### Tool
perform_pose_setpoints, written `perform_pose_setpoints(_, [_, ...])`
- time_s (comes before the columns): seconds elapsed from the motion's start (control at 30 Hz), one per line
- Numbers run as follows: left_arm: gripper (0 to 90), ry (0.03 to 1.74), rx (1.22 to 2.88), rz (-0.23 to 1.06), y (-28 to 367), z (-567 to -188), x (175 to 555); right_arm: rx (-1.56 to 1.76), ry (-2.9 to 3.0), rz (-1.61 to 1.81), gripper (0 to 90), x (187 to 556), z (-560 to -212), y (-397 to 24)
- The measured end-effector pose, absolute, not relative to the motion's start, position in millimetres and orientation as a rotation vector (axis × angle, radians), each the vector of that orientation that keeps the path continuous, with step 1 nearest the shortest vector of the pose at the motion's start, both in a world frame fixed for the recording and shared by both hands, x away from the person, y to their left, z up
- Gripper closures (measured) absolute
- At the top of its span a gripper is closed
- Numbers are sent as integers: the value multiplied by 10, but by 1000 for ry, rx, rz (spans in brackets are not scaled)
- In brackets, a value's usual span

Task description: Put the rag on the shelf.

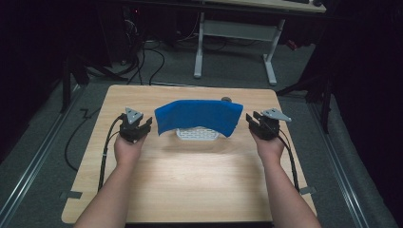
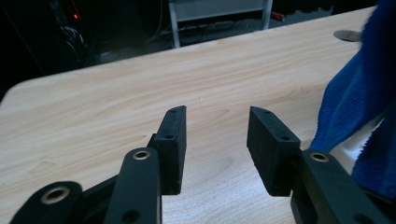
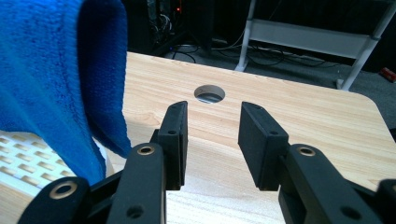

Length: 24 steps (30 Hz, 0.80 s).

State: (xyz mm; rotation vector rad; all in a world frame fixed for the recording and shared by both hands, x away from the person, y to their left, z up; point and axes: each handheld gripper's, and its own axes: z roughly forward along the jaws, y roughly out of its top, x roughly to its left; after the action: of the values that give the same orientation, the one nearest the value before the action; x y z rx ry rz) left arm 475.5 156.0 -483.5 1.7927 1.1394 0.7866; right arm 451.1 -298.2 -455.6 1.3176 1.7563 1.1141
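A blue towel [image 1: 198,116] lies draped over a white slotted basket [image 1: 197,134] at the middle of the wooden table [image 1: 190,180]. My left gripper [image 1: 139,124] sits just left of the towel, jaws open and empty. In the left gripper view the gripper [image 2: 215,122] has bare wood between its jaws and the towel [image 2: 359,102] hangs at the right. My right gripper [image 1: 254,122] is just right of the towel, open and empty too. In the right gripper view that gripper [image 3: 213,119] stands beside the towel [image 3: 51,74], which covers the basket [image 3: 28,158] at the left.
A round cable hole [image 3: 209,94] is cut in the table behind the towel. A white desk frame [image 1: 237,38] and cables stand on the grey floor beyond the table's far edge. Black cables trail from both grippers down the table's sides.
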Motion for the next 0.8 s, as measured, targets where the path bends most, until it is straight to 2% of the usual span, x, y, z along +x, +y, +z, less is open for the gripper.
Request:
perform_pose_setpoints(0.43, [578, 1165, 1753, 826, 1566, -4671, 4306, 1273, 1749, 1110, 629, 4200, -4527, -3014])
perform_pose_setpoints(0.8, [561, 1122, 1789, 770, 1526, -4685, 3907, 1203, 1792, 1104, 593, 3806, -4522, -2979])
